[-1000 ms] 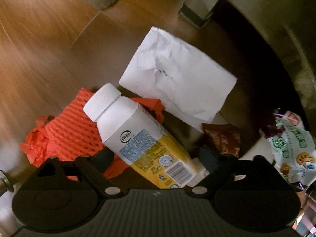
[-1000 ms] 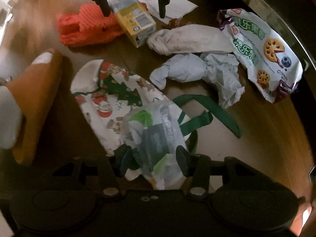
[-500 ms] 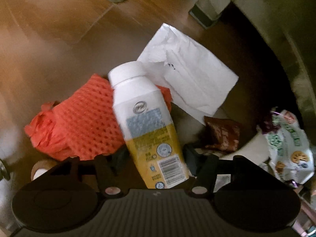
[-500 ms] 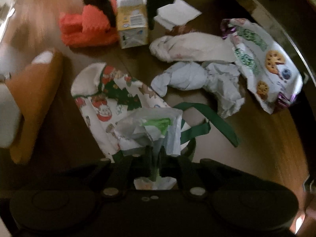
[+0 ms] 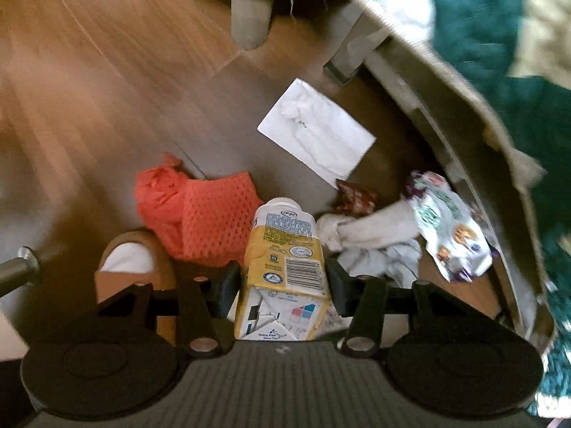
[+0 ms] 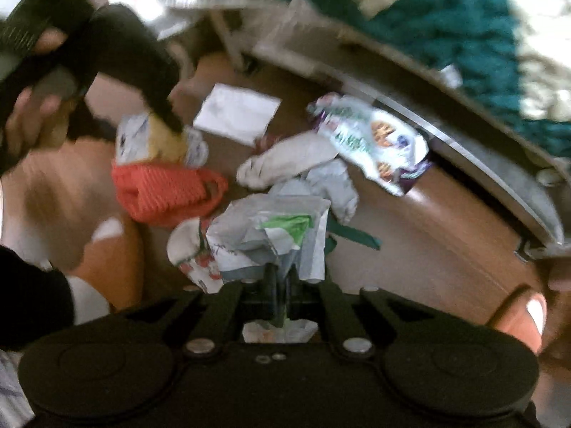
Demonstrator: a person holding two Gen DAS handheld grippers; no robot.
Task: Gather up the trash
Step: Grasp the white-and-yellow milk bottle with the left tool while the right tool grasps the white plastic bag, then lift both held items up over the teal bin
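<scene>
Left gripper [image 5: 282, 281] clamps carton [image 5: 283, 267], bottom centre, lifted clear for binning. Right gripper [image 6: 282, 278] pinched tight on wrapper [image 6: 271, 232], apparently raised; view blurred. Remaining trash: paper [image 5: 317, 135] mid-frame, net [image 5: 207, 214] left.

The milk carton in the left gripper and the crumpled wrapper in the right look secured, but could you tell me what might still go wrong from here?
1. The milk carton is pinched only near its base by the left gripper, so it may pivot or slip.
2. The crumpled wrapper is thin and billows above the right gripper; it could pull free.
3. The orange foam net lies close beside the carton and may snag.
</scene>
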